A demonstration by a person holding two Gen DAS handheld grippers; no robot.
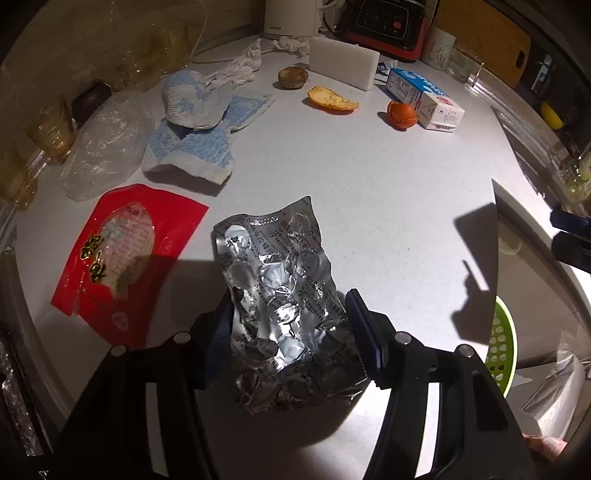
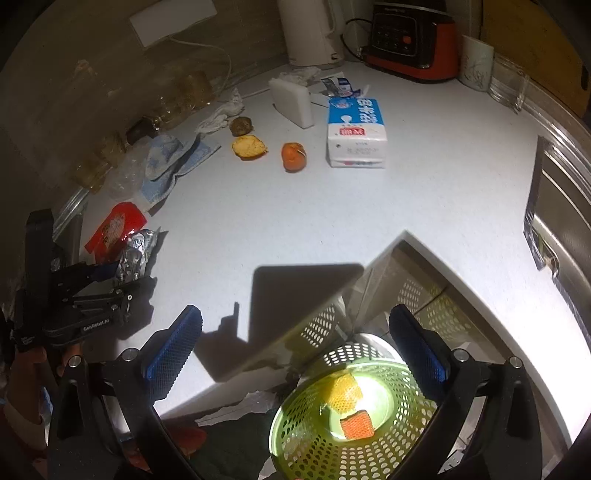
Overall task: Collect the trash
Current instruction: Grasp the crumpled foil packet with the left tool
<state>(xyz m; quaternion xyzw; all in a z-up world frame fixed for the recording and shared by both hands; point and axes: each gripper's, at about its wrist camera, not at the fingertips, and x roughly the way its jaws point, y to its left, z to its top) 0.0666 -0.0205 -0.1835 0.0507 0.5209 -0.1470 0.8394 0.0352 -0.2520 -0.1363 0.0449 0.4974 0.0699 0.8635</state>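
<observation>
A crumpled silver foil blister pack (image 1: 273, 266) sits between the blue pads of my left gripper (image 1: 291, 314), which press on its two sides just above the white counter (image 1: 351, 177). In the right wrist view the same pack (image 2: 135, 251) shows at the far left in the left gripper (image 2: 110, 277). A red snack wrapper (image 1: 122, 251) lies flat beside it. My right gripper (image 2: 295, 332) stands open with nothing between its fingers, over the counter's edge and a green perforated basket (image 2: 314, 443) that holds yellow and orange scraps.
Further back lie blue-and-white paper towels (image 1: 192, 129), a clear plastic bag (image 1: 107, 140), two orange peels (image 1: 332, 99) (image 1: 402, 114), a brown fruit (image 1: 293, 76), a milk carton (image 2: 356, 133) and a white block (image 2: 291, 101). A kettle (image 2: 310, 29) and a red appliance (image 2: 410, 40) line the wall.
</observation>
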